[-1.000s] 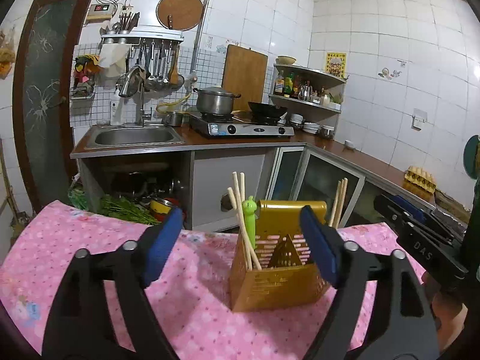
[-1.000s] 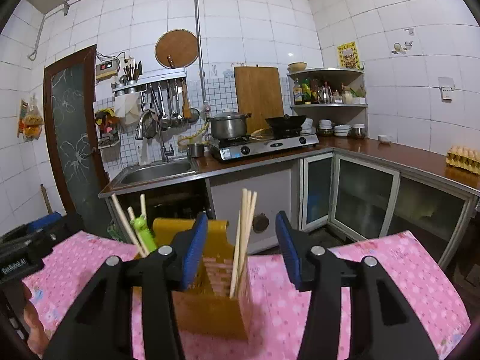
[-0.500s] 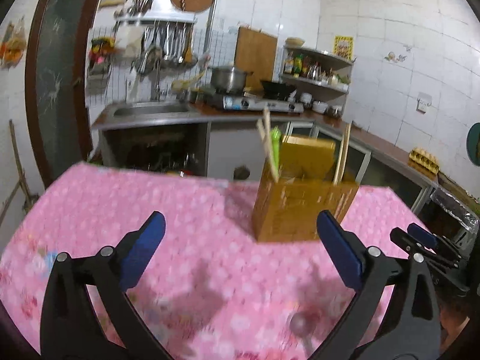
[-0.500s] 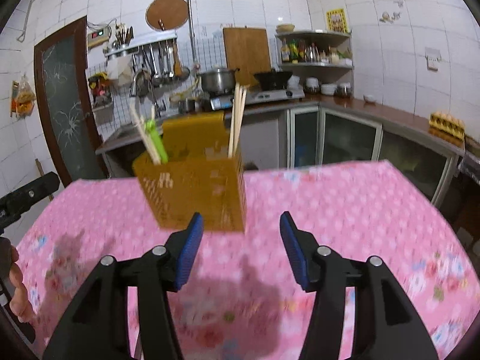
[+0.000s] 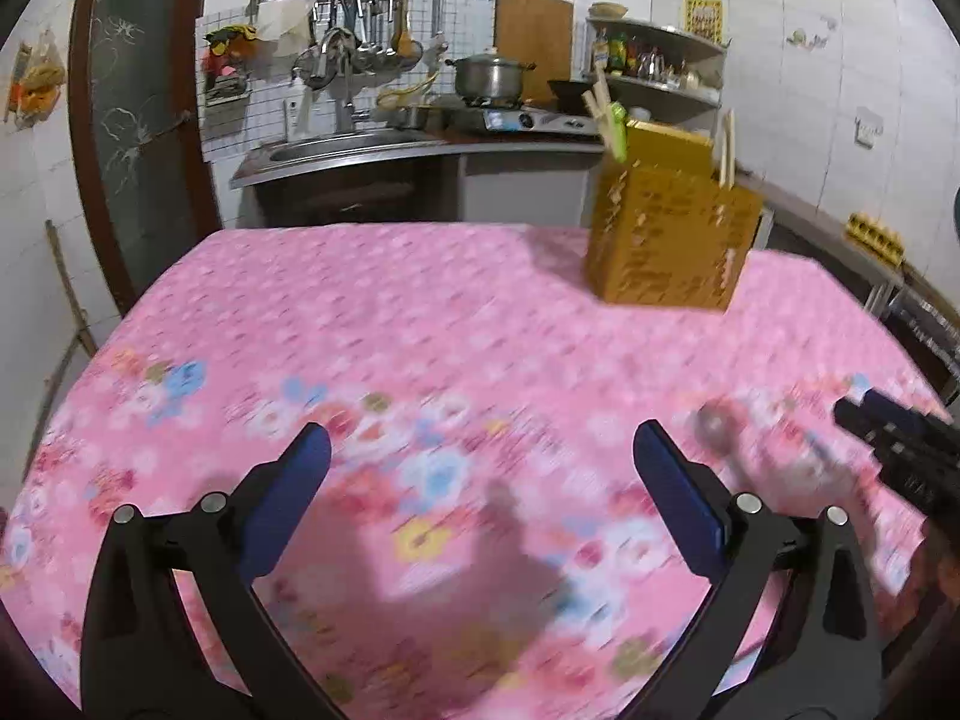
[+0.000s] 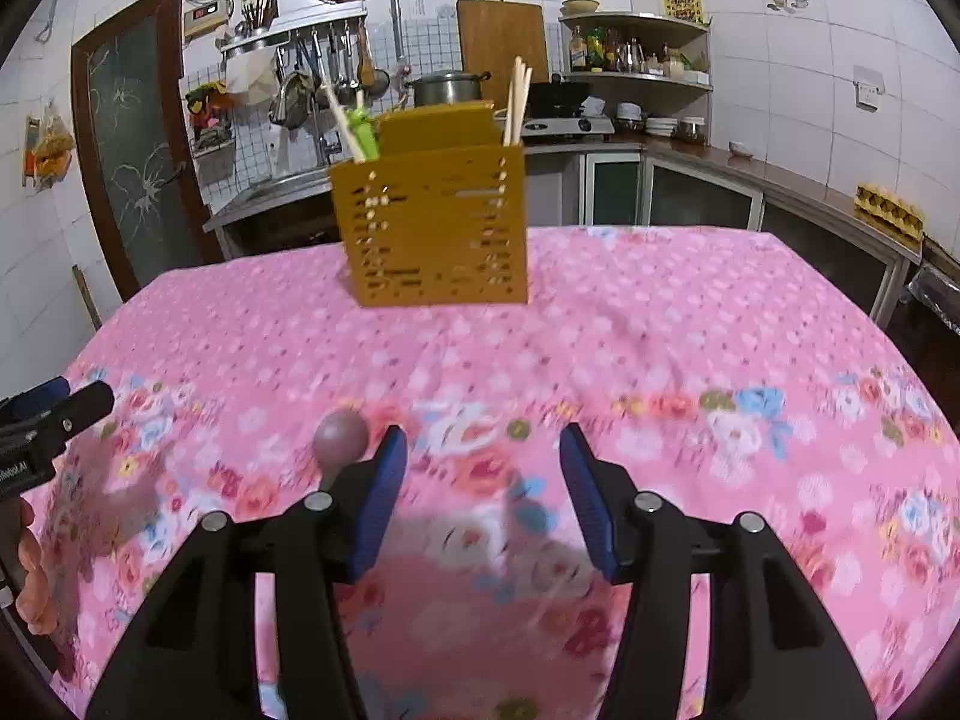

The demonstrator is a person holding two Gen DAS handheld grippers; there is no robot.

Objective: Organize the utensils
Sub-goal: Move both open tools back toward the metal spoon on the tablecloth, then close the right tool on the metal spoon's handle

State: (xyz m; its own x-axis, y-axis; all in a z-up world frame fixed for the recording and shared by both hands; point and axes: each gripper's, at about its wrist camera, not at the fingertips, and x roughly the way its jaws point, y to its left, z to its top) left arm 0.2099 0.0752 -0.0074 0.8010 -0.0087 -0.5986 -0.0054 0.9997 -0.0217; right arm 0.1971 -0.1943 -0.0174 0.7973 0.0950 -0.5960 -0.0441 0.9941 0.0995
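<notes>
A yellow slotted utensil holder (image 6: 433,233) stands at the far side of the pink flowered table (image 6: 660,348); it also shows in the left wrist view (image 5: 669,240). It holds wooden chopsticks (image 6: 516,99) and a green utensil (image 6: 363,129). A spoon (image 6: 339,438) lies on the cloth just left of my right gripper's left finger; it shows blurred in the left wrist view (image 5: 717,429). My right gripper (image 6: 483,492) is open and empty above the cloth. My left gripper (image 5: 480,498) is open wide and empty.
The other gripper shows at the right edge of the left wrist view (image 5: 900,450) and at the left edge of the right wrist view (image 6: 48,426). Behind the table are a sink counter (image 5: 336,147), a stove with a pot (image 6: 447,87) and low cabinets (image 6: 702,195).
Both grippers have pulled back from the holder and tilted down toward the cloth. The holder now stands farther off, and the spoon has come into view near the right gripper.
</notes>
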